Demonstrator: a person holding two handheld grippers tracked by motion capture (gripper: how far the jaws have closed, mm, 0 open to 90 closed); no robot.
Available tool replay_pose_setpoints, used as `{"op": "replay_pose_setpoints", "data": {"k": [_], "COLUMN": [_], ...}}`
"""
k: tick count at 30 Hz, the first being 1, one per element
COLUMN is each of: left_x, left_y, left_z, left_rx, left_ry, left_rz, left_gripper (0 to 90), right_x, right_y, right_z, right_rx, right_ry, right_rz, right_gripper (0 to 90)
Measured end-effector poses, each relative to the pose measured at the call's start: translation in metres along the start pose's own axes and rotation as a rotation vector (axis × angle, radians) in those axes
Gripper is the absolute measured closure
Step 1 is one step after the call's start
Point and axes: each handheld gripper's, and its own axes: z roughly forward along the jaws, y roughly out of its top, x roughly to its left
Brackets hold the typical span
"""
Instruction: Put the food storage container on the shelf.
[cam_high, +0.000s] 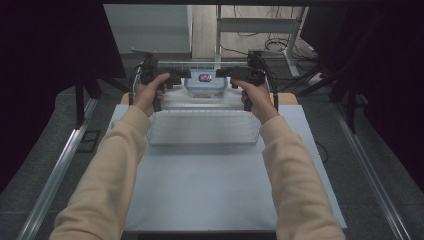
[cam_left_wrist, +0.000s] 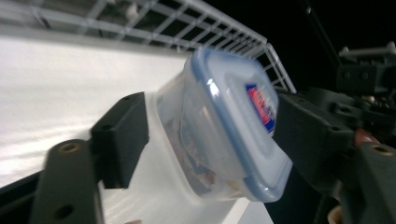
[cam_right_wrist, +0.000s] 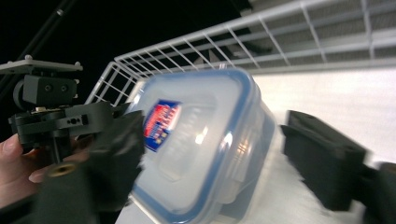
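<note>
Your left hand-held gripper sits near the far edge of the table, left of centre, pointing inward toward the container. In the left gripper view its jaws stand wide: the left jaw is just beside the clear wall, and whether the right jaw touches the blue-rimmed lid you cannot tell; no pinch is visible.

The container, clear plastic with a blue-rimmed lid and a red-and-blue label, lies tilted between your two grippers at the middle of the far edge, beyond the white wire basket. Dark contents show through its wall.

Your right hand-held gripper comes in from the right, jaws also wide. In the right gripper view its right jaw stands apart from the container; the left jaw is blurred against the lid.
</note>
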Motion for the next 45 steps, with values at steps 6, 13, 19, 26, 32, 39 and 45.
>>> {"op": "replay_pose_setpoints", "data": {"k": [6,13,19,26,32,39,45], "left_x": [-0.031,-0.053,-0.059,-0.047,-0.028,-0.004,0.003], "left_y": [-0.015,-0.061,-0.112,-0.178,-0.231,-0.276,-0.285], "left_z": [-0.024,-0.051,-0.077,-0.082,-0.073,-0.067,-0.068], "left_rx": [-0.049,-0.054,-0.079,-0.076,0.007,0.071,0.077], "left_ry": [0.085,0.110,0.145,0.196,0.246,0.333,0.365], "left_rz": [0.188,0.349,0.429,0.452,0.462,0.442,0.441], "left_gripper": [20.5,21.4,22.0,23.0,23.2,23.3,22.8], "right_x": [0.015,0.024,0.015,-0.004,-0.026,-0.064,-0.076], "right_y": [-0.004,-0.031,-0.071,-0.138,-0.201,-0.274,-0.291], "right_z": [-0.023,-0.056,-0.094,-0.126,-0.138,-0.133,-0.124], "right_rx": [-0.032,-0.070,-0.082,-0.127,-0.120,-0.042,0.034], "right_ry": [-0.012,0.036,0.001,0.003,-0.049,-0.133,-0.174], "right_rz": [-0.151,-0.255,-0.361,-0.408,-0.437,-0.431,-0.438], "right_gripper": [15.4,16.4,18.0,19.0,19.2,21.8,21.4]}}
